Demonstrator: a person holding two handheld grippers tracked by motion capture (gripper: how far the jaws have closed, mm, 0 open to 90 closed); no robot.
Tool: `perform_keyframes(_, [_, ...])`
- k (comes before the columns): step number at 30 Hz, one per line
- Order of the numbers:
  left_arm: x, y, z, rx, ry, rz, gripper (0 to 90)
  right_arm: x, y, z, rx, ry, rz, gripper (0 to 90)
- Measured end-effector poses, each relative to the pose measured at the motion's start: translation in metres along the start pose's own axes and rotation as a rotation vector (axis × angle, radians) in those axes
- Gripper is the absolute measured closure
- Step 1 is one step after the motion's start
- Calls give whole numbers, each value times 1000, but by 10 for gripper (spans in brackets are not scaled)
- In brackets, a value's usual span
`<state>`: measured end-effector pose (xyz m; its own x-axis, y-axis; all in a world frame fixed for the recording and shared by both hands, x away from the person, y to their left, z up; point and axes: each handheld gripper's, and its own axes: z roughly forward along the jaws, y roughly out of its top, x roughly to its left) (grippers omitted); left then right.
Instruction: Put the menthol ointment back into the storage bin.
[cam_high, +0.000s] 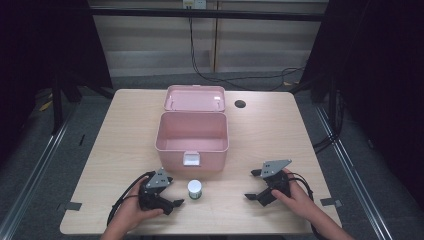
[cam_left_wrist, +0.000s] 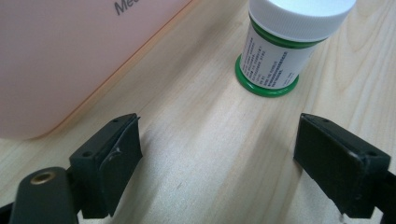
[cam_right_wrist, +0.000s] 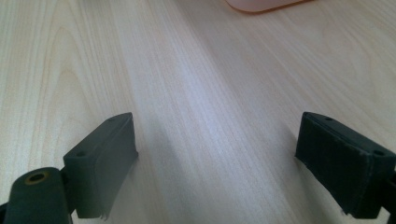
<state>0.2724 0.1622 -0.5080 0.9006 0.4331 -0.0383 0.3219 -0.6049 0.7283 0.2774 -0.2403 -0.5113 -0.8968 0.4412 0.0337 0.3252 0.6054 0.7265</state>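
Bottle (cam_high: 194, 189) (white cap, green base) stands upright just in front of the pink box (cam_high: 192, 145), near its latch. Left gripper (cam_high: 170, 196) beside it and right gripper (cam_high: 257, 185) farther off both gape, holding nothing.

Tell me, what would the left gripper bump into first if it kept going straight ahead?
Probably the small white-capped bottle with the green base. The left gripper stands open, with bare wooden table before the bottle; the pink plastic box sits off to one side.
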Motion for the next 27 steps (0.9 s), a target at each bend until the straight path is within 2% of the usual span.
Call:
perform_keyframes(9, [1, 0, -1, 4, -2, 0, 138, 0, 0, 0, 0, 0, 0, 115])
perform_keyframes(11, [1, 1, -3, 21, 1, -19, 154, 0, 0, 0, 1, 0, 2, 115])
perform_keyframes(12, [1, 4, -5, 61, 7, -38, 155, 0, 0, 0, 1, 0, 1, 115])
perform_keyframes(13, [1, 4, -5, 61, 7, -38, 160, 0, 0, 0, 1, 0, 1, 115])
perform_keyframes(14, [1, 6, -7, 89, 16, -43, 160, 0, 0, 0, 0, 0, 1, 115])
perform_keyframes(17, [-3, 14, -8, 181, 33, -31, 177, 0, 0, 0, 0, 0, 1, 115])
perform_keyframes(20, [-6, 24, -8, 267, 8, -35, 193, 0, 0, 0, 0, 0, 1, 115])
perform_keyframes(27, [-16, 45, -9, 346, -8, -103, 224, 0, 0, 0, 0, 0, 1, 115])
